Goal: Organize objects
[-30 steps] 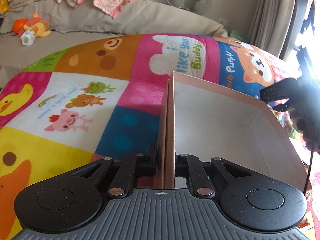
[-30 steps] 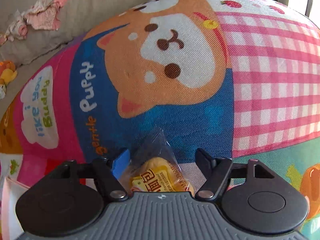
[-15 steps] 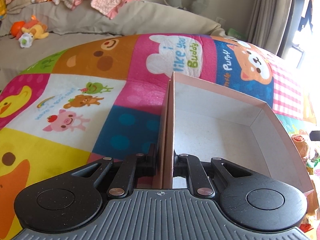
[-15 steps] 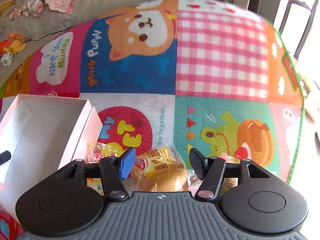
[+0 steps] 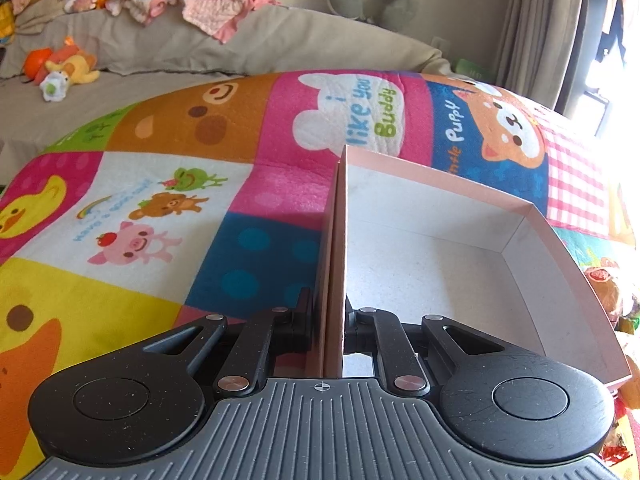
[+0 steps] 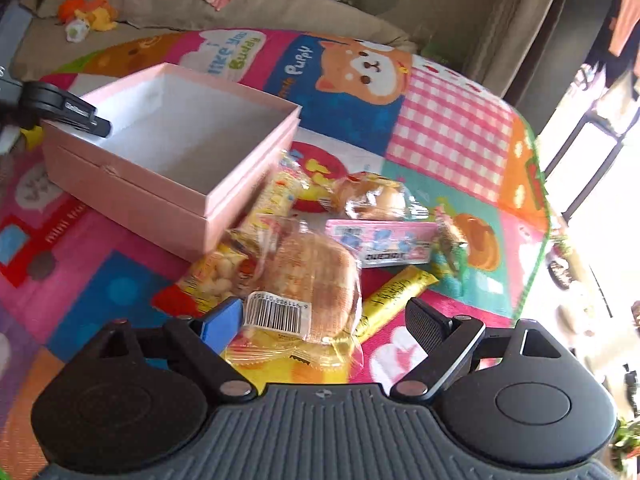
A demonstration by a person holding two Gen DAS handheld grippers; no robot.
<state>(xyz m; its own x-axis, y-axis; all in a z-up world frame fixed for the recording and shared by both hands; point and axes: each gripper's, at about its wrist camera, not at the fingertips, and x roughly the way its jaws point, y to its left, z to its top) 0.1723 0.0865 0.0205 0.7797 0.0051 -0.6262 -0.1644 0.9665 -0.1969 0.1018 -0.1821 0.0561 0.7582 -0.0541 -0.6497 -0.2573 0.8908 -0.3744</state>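
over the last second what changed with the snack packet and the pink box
The right gripper swung from the puppy patch of the play mat to above the snack pile beside the pink cardboard box; its jaws are opening around the clear-wrapped bread bun. The left gripper stays clamped on the box wall, the box unmoved.

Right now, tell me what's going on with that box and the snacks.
A person works two handheld grippers on a play mat. The left gripper is clamped on the wall of the empty pink box. The right gripper, jaws opening, hovers over a wrapped bread bun in the snack pile beside the box, gripping nothing.
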